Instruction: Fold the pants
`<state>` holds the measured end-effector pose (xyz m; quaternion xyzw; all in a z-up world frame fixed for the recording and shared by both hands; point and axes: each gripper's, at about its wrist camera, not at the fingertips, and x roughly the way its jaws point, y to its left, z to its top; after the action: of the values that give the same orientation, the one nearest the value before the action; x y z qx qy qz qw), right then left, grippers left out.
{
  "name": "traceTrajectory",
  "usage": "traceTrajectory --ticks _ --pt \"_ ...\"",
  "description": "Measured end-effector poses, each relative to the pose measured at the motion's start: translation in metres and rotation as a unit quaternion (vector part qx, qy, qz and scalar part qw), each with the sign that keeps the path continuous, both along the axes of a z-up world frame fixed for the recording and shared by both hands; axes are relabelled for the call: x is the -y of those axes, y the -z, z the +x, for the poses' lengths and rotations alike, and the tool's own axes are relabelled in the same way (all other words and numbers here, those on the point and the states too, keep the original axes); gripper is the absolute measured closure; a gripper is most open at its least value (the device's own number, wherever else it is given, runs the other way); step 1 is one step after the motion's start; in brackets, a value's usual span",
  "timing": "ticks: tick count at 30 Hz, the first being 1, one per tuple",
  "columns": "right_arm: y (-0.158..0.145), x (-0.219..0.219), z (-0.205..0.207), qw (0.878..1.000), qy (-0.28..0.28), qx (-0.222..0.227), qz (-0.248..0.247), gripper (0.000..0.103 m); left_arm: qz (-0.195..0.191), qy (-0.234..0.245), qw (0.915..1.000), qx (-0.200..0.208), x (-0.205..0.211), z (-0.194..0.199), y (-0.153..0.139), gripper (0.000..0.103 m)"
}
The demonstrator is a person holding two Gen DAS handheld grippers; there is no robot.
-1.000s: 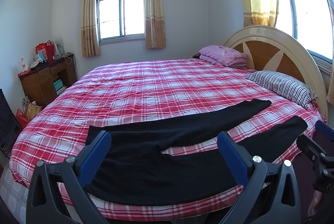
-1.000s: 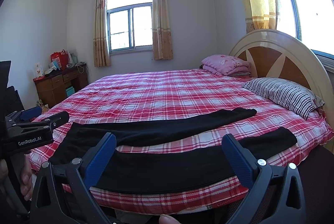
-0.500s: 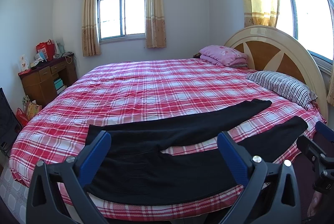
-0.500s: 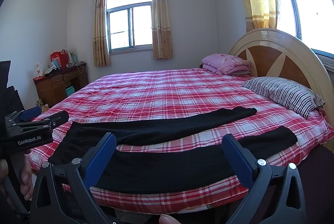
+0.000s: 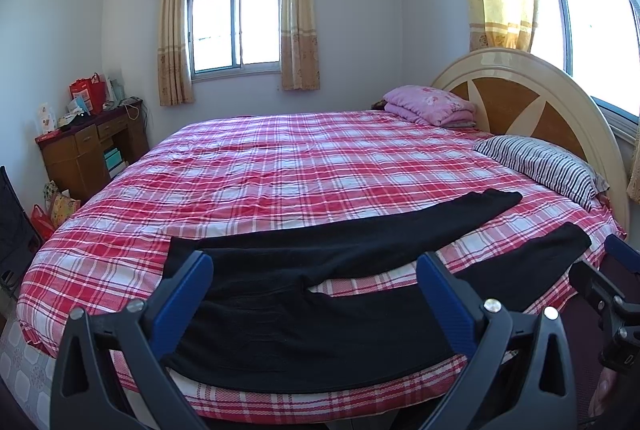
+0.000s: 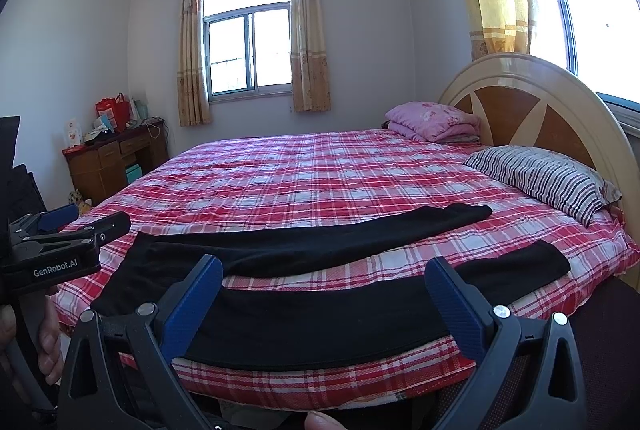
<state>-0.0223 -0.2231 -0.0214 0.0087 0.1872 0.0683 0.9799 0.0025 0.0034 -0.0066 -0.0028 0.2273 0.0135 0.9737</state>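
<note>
Ahead of your left gripper (image 5: 312, 286) and right gripper (image 6: 322, 290), both spread wide and empty, black pants (image 5: 320, 310) lie flat on the plaid bed (image 5: 300, 165).

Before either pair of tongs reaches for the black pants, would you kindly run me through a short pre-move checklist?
1. Pants spread flat on the bed, legs apart: ok.
2. Left tongs open, holding nothing: ok.
3. Right tongs open, holding nothing: ok.
4. Both leg ends in view: ok.
5. Striped pillow apart from the pants: ok.
6. Waistband free of twists: cannot tell, partly hidden behind the tongs.
</note>
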Motion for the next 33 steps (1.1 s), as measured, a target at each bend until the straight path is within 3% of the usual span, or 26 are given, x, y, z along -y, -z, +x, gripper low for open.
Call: traceTrajectory --ticks 16,21,24,30,33 --pt "0.01 -0.003 0.005 1.0 0.0 -0.011 -0.005 0.001 0.005 -0.001 0.9999 -0.016 -0.001 0.007 0.009 0.0" --pt "0.019 -0.003 0.014 1.0 0.004 -0.018 -0.019 0.001 0.034 -0.015 0.999 -0.026 -0.014 0.032 0.021 0.0" --pt "0.028 -0.001 0.022 0.999 -0.003 -0.021 -0.032 0.001 0.052 -0.054 0.9962 -0.044 -0.052 0.071 0.034 0.0" --pt "0.055 0.006 0.048 0.997 -0.008 -0.053 -0.054 0.001 0.053 -0.133 0.9836 -0.111 -0.183 0.157 0.078 0.0" --pt "0.073 0.011 0.071 0.994 -0.007 -0.086 -0.068 0.001 0.062 -0.134 0.9779 -0.148 -0.214 0.181 0.104 0.012"
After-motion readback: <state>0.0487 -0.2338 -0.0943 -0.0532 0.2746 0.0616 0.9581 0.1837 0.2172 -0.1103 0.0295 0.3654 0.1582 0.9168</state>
